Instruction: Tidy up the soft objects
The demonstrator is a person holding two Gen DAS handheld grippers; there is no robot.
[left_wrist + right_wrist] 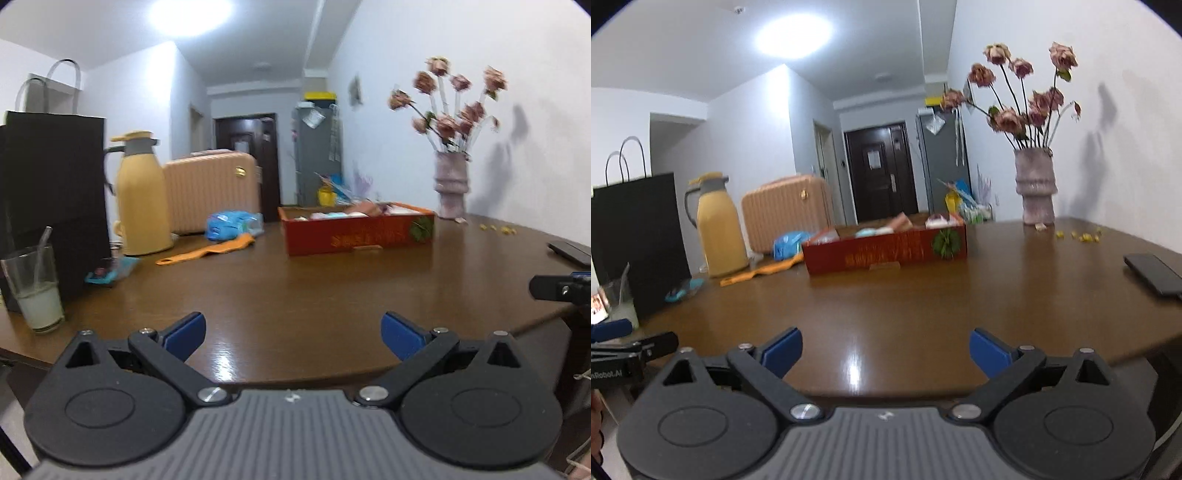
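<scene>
Both hand-held tools sit low at the near edge of the brown wooden table [332,295], aimed across it toward the red box [356,232] that stands near the far side. The left gripper [293,334] has its blue pads spread wide with only bare tabletop between them, and the right gripper [886,350] is likewise spread wide and empty. Neither is near anything it could grasp. The red box is open-topped and already carries a jumble of pale, soft-looking items [347,213]; it is probably the collecting place for the task, and its spot in the open middle of the table keeps it reachable from either side. A blue plastic packet [232,223] lies outside the box to its left, just beside an orange comb-like tool [210,251], so it may be one of the soft things not yet sorted. The clutter along the left edge, a yellow thermos jug [142,195], a black paper bag [55,199] and a glass with a straw [35,288], stays out of the working area, as does the vase of dried roses [452,184] by the wall. The wide jaws suit a bulky, yielding item, ready to close round it.
</scene>
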